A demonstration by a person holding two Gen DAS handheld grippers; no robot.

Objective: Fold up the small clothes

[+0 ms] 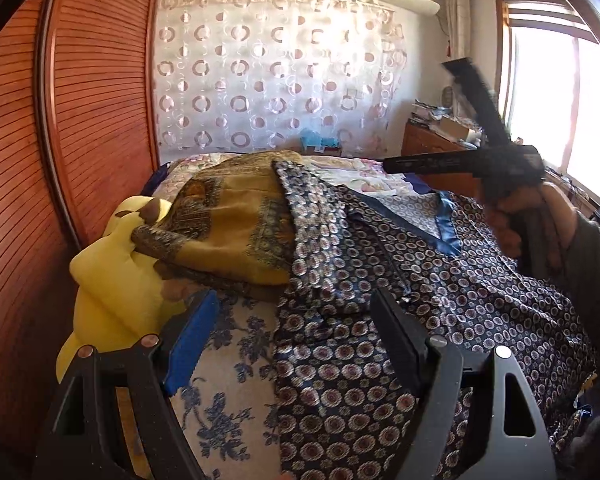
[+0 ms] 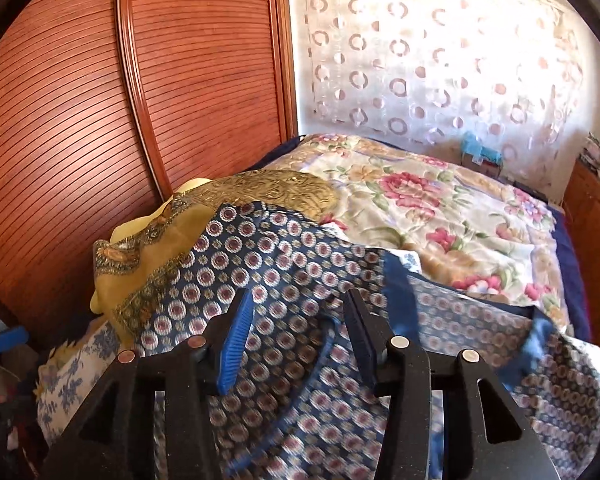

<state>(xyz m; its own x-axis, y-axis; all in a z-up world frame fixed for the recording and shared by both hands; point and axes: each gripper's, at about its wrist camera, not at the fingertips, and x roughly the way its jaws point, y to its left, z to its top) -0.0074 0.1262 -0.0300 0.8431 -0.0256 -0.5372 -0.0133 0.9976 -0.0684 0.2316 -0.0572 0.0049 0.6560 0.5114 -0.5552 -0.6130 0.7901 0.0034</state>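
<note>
Reddish slatted wardrobe doors (image 2: 100, 120) and a circle-patterned curtain (image 1: 276, 80) edge the floral-quilted bed (image 2: 439, 216) I'm working over, where the navy medallion-print garment (image 2: 300, 264) lies rumpled against a mustard scarf (image 1: 236, 224), under my left gripper (image 1: 296, 344) and right gripper (image 2: 300, 336), both spread and empty.

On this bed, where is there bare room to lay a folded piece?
The floral quilt lies bare from the blue patterned garment back to the curtain. A small strip of blue-flowered sheet shows beside the yellow plush. The wardrobe side is crowded: a gold scarf is heaped there over the plush.
</note>
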